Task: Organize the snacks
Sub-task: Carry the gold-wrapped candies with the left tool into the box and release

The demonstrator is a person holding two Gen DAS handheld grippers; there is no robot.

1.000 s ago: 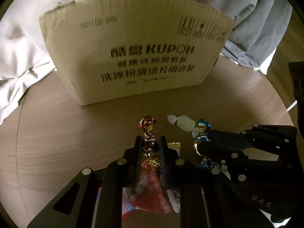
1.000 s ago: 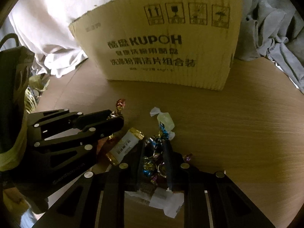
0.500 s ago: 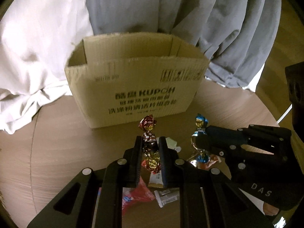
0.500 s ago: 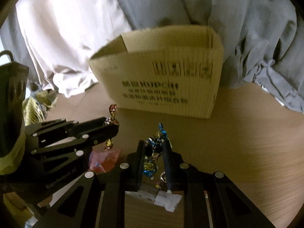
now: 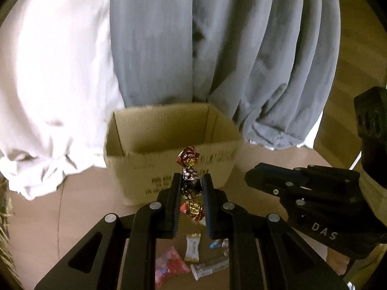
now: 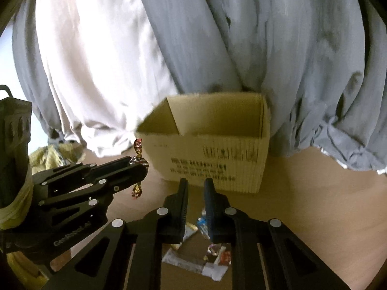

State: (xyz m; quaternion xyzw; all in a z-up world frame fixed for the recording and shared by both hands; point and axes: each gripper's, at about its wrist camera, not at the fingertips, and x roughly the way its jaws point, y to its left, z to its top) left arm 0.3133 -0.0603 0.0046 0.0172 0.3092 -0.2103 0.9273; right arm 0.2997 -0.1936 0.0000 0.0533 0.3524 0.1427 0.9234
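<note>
My left gripper point(image 5: 191, 186) is shut on a red and gold foil candy point(image 5: 189, 183), held high above the table in front of the open cardboard box point(image 5: 169, 159). It also shows in the right wrist view point(image 6: 139, 165) with the candy point(image 6: 137, 145) sticking out above and below. My right gripper point(image 6: 195, 188) has nothing between its fingers; the gap is narrow. A blue foil candy point(image 6: 202, 222) lies on the table below it. The box point(image 6: 212, 162) stands just ahead. Loose snacks point(image 5: 193, 253) lie on the table beneath both grippers.
The round wooden table point(image 6: 314, 205) carries the box and a pile of wrapped snacks point(image 6: 196, 263). Grey curtains point(image 5: 229, 48) and white fabric point(image 5: 48, 72) hang behind the box. A dark bag point(image 6: 12, 145) stands at the left.
Both grippers rose well above the table and tilted toward the box opening. The blue foil candy that sat between my right fingers is gone from them; the left still holds its candy.
</note>
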